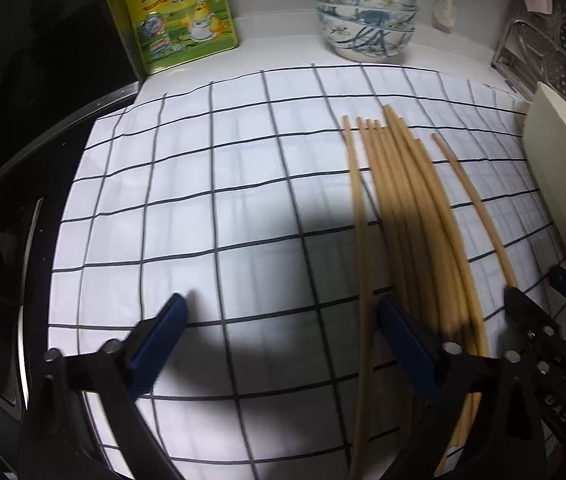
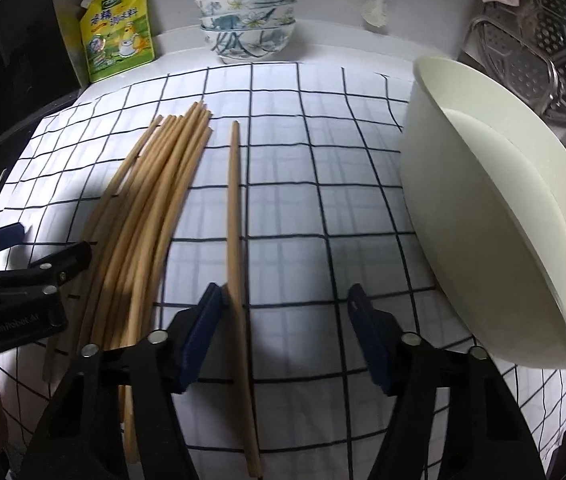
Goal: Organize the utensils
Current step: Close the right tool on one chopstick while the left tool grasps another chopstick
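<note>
The lone chopstick (image 2: 235, 216) lies on the checked cloth (image 2: 303, 208) with its long axis running straight away from the right claw (image 2: 283, 332), almost in line with the way that claw points. Its near part passes between the two pads, touching or nearly touching the left pad (image 2: 199, 336) and well clear of the other. So the right claw stands apart, its pads straddling the stick but not pressing it from both sides. A squeeze here would meet the stick across its width, which is what a clean pick calls for.

The bundle of chopsticks (image 2: 151, 200) lies just left of the right claw, fanned slightly, tips away. In the left wrist view the same bundle (image 1: 407, 208) runs past the right pad (image 1: 407, 344) of the left claw (image 1: 279, 340), with one stick inside that pad; the rest lie outside it. The left claw is apart too, with bare cloth between most of its gap.

The right hand is the nearer to the lone stick. The pale bowl (image 2: 483, 208) leans just right of the right claw, likely the place for the sticks, though that is a guess.
</note>
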